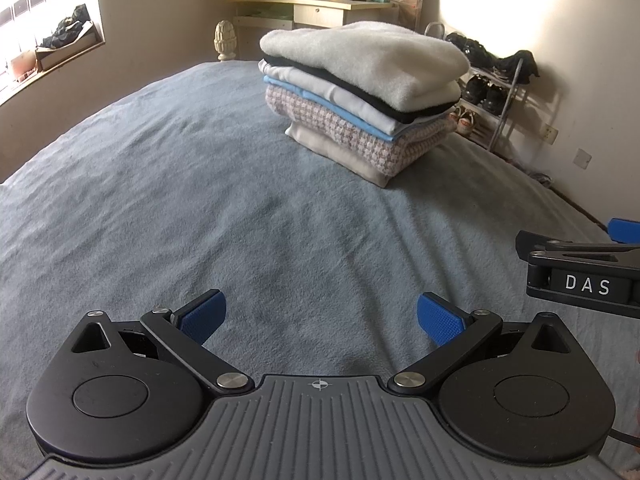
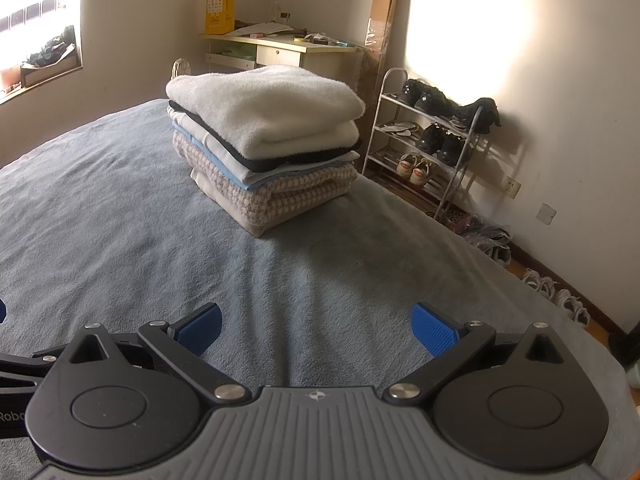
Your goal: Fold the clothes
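Grey bed cover (image 1: 160, 200), folded clothes stack (image 1: 360, 92) ahead, shoe rack (image 2: 432, 148) beside, both tongs (image 1: 320, 316) (image 2: 316, 326) spread empty.

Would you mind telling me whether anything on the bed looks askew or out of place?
Nothing stands out. The stack of folded clothes sits fairly square on the grey bed cover, white fleece on top. Both claws, left and right, are open and empty.

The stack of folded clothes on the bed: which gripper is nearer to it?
Right, by a little. The right gripper is open and faces the stack of folded clothes almost straight ahead. The left gripper, also open, sits beside it, with the stack ahead and to its right.
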